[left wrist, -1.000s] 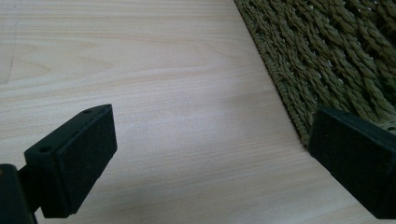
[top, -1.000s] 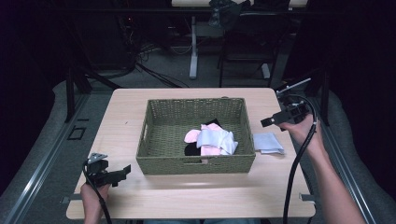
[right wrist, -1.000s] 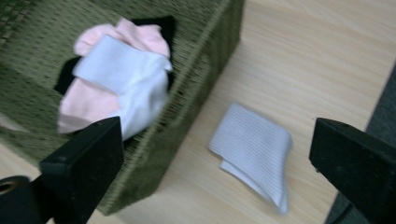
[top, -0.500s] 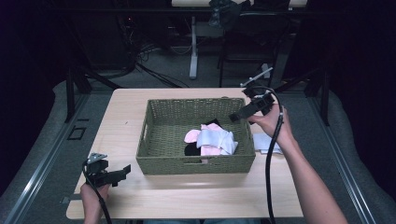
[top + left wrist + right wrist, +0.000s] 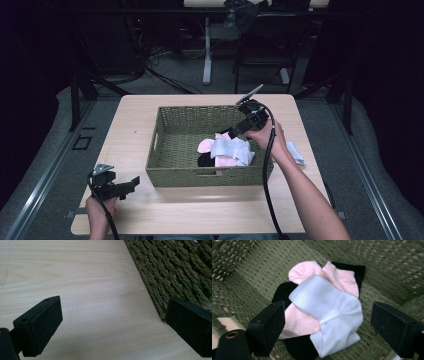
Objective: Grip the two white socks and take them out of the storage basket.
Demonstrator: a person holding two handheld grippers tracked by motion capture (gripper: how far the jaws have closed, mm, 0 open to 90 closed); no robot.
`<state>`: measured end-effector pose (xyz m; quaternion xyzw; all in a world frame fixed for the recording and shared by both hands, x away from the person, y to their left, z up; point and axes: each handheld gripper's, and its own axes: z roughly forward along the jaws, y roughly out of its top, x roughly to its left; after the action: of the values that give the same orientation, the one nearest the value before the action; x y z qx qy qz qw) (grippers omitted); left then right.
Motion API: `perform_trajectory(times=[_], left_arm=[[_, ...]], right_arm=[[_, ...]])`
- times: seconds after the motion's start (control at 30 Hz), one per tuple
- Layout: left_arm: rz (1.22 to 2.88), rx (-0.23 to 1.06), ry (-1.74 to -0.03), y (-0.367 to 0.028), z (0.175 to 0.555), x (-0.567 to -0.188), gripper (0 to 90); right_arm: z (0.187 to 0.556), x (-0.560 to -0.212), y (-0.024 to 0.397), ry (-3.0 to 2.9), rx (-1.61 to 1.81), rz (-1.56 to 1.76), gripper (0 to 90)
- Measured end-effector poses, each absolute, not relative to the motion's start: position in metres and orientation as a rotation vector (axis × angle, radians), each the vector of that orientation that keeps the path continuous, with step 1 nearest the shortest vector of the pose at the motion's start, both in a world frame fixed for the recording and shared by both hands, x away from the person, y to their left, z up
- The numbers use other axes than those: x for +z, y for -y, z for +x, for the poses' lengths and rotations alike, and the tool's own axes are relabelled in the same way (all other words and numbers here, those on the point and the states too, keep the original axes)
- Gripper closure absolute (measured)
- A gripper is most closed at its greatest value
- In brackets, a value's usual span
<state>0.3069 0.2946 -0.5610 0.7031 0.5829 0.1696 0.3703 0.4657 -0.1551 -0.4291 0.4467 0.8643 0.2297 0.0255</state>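
Swinging in from the right edge of the counter point(image 5: 125, 125), the right gripper point(image 5: 231, 133) has crossed the far right rim of the olive-green woven rectangular basket point(image 5: 165, 172) and now hangs above the socks heaped in its right half, jaws spread wide and holding nothing. That reads as a reach to pick a sock out, most likely the white ribbed sock point(image 5: 329, 312) on top.

From the high view, another pale folded cloth point(image 5: 295, 152) lies on the counter just right of the basket, and the left gripper point(image 5: 134, 184) sits at the near left corner, apart from the basket.

Its own view shows jaws wide open over bare wood, the basket wall just beside one.

Seen along the right gripper, the white sock overlaps a pink sock point(image 5: 337, 275) and a black sock point(image 5: 283, 291).
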Motion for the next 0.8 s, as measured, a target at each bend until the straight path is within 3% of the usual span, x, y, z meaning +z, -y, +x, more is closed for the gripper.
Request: perform_trajectory(times=[0.1,0.13,0.4,0.8], left_arm=[[1.808,0.433,-1.491,-0.294,0.307,-0.561,1.5],[1.808,0.433,-1.492,-0.294,0.307,-0.561,1.5],[1.807,0.433,-1.49,-0.295,0.307,-0.56,1.5],[1.807,0.438,-1.486,-0.296,0.306,-0.56,1.5]], right_arm=[[0.47,-0.444,0.15,-2.665,0.682,1.421,15.3],[0.472,-0.45,0.149,-2.67,0.646,1.43,20.5],[0.476,-0.47,0.144,-2.665,0.563,1.515,27.0],[0.48,-0.492,0.144,-2.622,0.438,1.619,29.0]])
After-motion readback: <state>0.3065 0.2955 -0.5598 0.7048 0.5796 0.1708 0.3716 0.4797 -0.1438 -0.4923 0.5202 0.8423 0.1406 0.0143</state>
